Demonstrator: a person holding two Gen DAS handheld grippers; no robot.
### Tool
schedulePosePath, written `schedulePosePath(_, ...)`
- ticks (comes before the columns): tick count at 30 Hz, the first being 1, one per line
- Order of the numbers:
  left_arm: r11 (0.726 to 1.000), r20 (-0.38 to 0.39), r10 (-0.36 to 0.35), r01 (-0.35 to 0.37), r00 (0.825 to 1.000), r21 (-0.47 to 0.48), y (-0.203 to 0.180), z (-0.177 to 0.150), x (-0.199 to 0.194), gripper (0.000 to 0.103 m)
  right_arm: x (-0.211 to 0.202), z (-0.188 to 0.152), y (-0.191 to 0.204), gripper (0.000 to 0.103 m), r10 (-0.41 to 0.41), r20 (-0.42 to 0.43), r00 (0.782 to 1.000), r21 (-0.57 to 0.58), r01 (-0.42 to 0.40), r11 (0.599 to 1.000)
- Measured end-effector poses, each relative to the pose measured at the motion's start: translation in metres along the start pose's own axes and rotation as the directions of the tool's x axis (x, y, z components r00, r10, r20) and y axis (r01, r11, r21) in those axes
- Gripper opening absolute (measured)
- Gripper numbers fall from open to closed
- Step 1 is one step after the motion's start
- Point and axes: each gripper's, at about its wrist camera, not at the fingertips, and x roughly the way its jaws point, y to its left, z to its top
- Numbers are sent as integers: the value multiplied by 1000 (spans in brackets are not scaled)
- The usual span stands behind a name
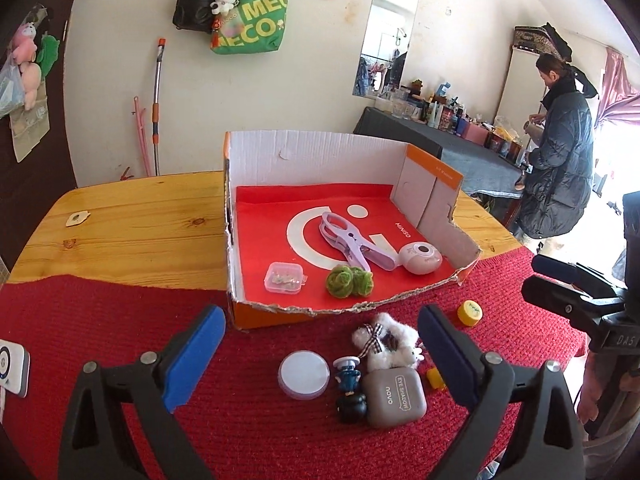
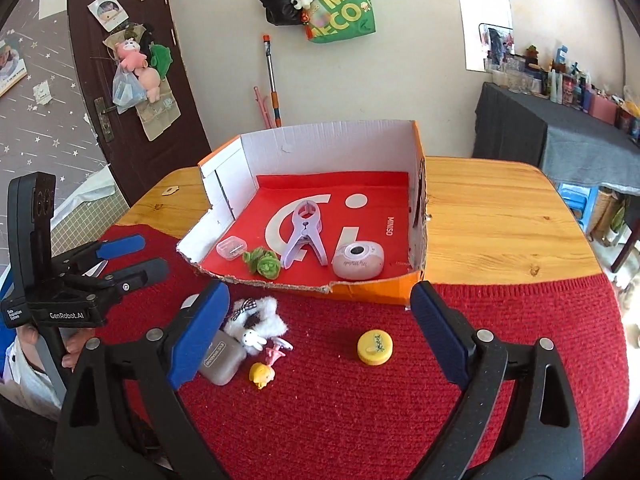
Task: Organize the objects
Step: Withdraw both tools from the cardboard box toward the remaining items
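An open cardboard box (image 1: 320, 148) (image 2: 332, 140) with a red floor holds a purple clip (image 1: 348, 242) (image 2: 305, 236), a pink oval case (image 1: 422, 258) (image 2: 358, 262), a green hair tie (image 1: 349, 281) (image 2: 264, 263) and a small clear case (image 1: 285, 278) (image 2: 231, 247). On the red mat before it lie a white round tin (image 1: 305, 374), a small figurine (image 1: 350, 388), a grey eyeshadow case (image 1: 394, 398) (image 2: 222, 358), a white fluffy clip (image 1: 386, 338) (image 2: 256, 320), a yellow toy (image 2: 261, 375) and a yellow cap (image 1: 470, 313) (image 2: 375, 347). My left gripper (image 1: 320, 356) (image 2: 132, 256) is open above these. My right gripper (image 2: 320, 330) (image 1: 548, 276) is open and empty.
The box stands on a wooden table (image 2: 492, 216) half covered by the red knitted mat (image 2: 340, 412). A white device (image 1: 12, 364) lies at the mat's left edge. A person in a dark coat (image 1: 560, 160) stands at a cluttered side table (image 1: 460, 136) to the right.
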Motion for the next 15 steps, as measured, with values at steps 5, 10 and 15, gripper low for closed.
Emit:
schedulePosePath(5,1000,-31,26,-26,999,-7,2,-21,4,101,0,-21,10,94,-70,27,997,-26,70,997)
schedulePosePath(10,1000,-94,21,-22,995,-16,2,-40,17,101,15,-42,16,94,-73,-6,997,-26,73,997)
schedulePosePath(15,999,-137,32,-36,990,-26,7,-48,27,101,33,-56,22,94,-46,-58,997,-22,45,999)
